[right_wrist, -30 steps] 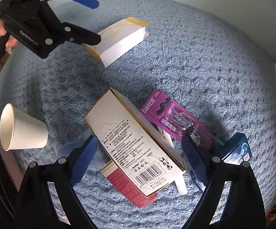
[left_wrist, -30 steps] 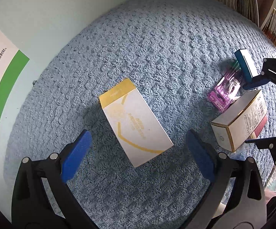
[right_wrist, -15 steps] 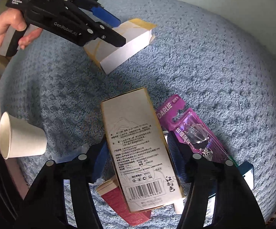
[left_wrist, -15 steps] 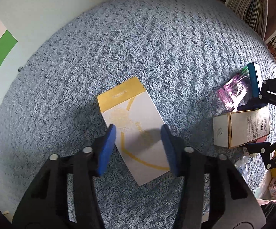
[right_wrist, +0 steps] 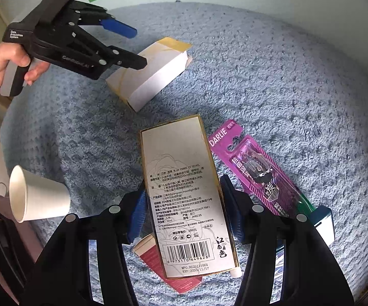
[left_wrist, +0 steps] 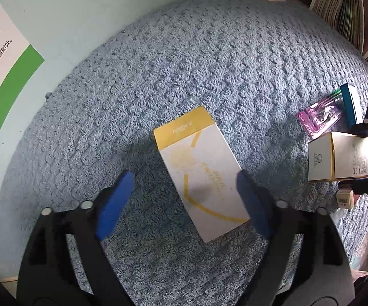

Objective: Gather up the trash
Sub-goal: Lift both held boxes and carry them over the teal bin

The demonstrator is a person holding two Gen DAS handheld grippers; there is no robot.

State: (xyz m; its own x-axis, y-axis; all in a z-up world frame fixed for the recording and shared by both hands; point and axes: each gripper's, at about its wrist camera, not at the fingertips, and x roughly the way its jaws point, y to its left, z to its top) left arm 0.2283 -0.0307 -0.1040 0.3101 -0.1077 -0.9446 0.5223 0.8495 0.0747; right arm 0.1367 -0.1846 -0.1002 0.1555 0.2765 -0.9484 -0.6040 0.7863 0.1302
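Note:
A white and yellow box (left_wrist: 201, 170) lies flat on the blue carpet. My left gripper (left_wrist: 184, 201) is open above it, one finger on each side, not touching. The box also shows in the right wrist view (right_wrist: 150, 74), under the left gripper (right_wrist: 122, 43). My right gripper (right_wrist: 184, 211) is shut on a gold-edged white carton (right_wrist: 184, 193) with a barcode, held off the carpet. That carton also shows at the right in the left wrist view (left_wrist: 342, 158).
A purple toothbrush pack (right_wrist: 258, 173), a teal box (right_wrist: 324, 219), a red box (right_wrist: 168, 267) and a paper cup (right_wrist: 36, 199) lie on the carpet (right_wrist: 286, 89). Bookshelves (left_wrist: 342, 7) stand at the far right. A pale wall (left_wrist: 69, 12) borders the carpet.
My left gripper narrowed over the yellow box, then opened wide again. My right gripper closed on the white carton and lifted and turned it lengthwise.

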